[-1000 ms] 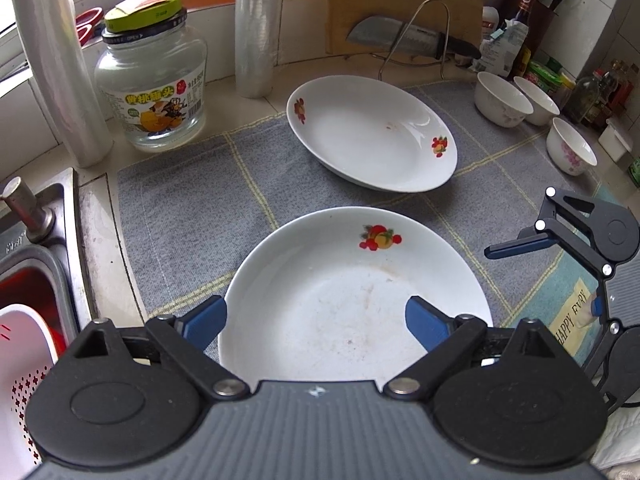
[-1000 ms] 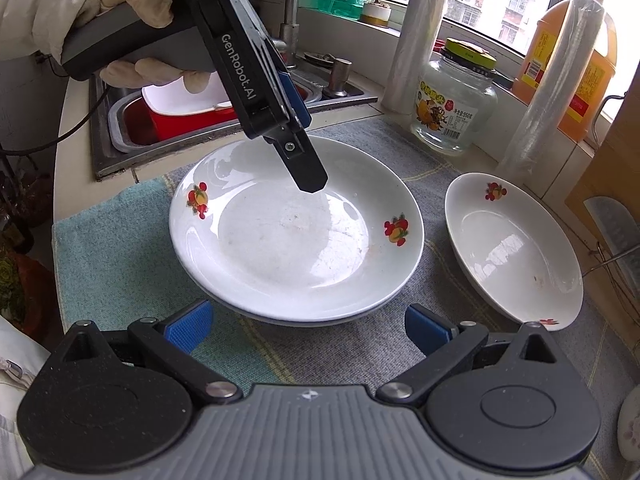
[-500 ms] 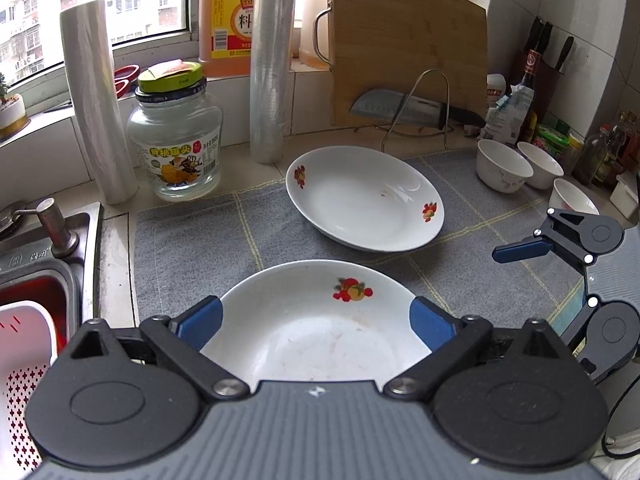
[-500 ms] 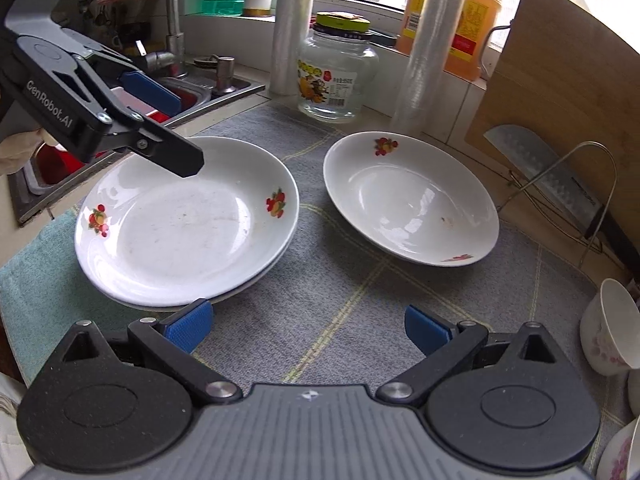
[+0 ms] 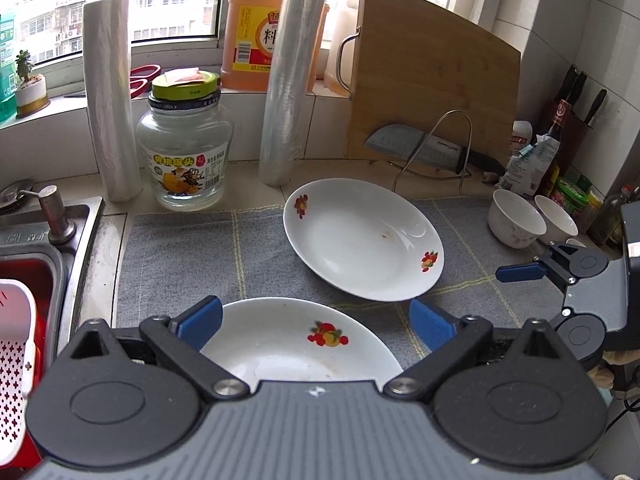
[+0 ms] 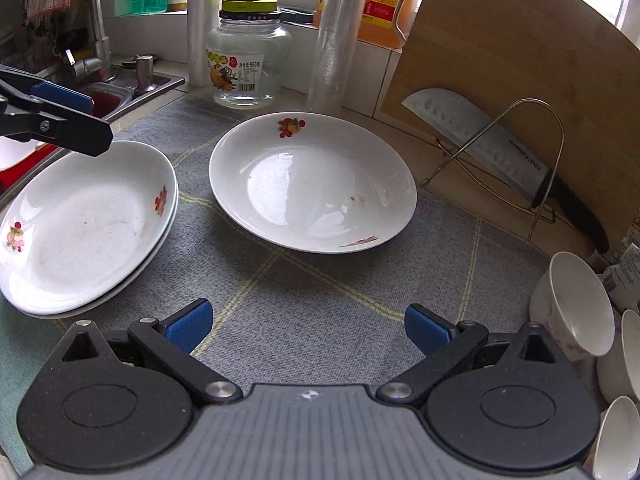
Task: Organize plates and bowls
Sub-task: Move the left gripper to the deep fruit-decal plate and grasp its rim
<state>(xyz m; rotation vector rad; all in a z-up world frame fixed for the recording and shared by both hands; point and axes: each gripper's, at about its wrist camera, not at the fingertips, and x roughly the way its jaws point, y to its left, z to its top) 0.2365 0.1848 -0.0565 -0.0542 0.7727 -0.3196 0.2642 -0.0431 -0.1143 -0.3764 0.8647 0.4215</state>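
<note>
Two white fruit-print plates lie stacked [image 6: 80, 224] on the grey mat at the left; the top one also shows in the left wrist view [image 5: 296, 344]. A third plate [image 6: 312, 180] lies alone further back, also in the left wrist view [image 5: 360, 240]. Small white bowls [image 6: 576, 304] stand at the right, also in the left wrist view [image 5: 516, 220]. My left gripper [image 5: 316, 320] is open and empty above the stack's near edge. My right gripper [image 6: 308, 324] is open and empty over the mat, in front of the single plate.
A glass jar [image 5: 184, 144], two film rolls [image 5: 108, 100] and a cutting board [image 5: 432, 76] with a cleaver [image 6: 492, 152] on a wire rack line the back. The sink [image 5: 28, 248] with a red basin lies left. Bottles stand at the far right.
My left gripper has drawn back and tilted up from the stacked plates. My right gripper has swung right, from the stack toward the single plate and the bowls.
</note>
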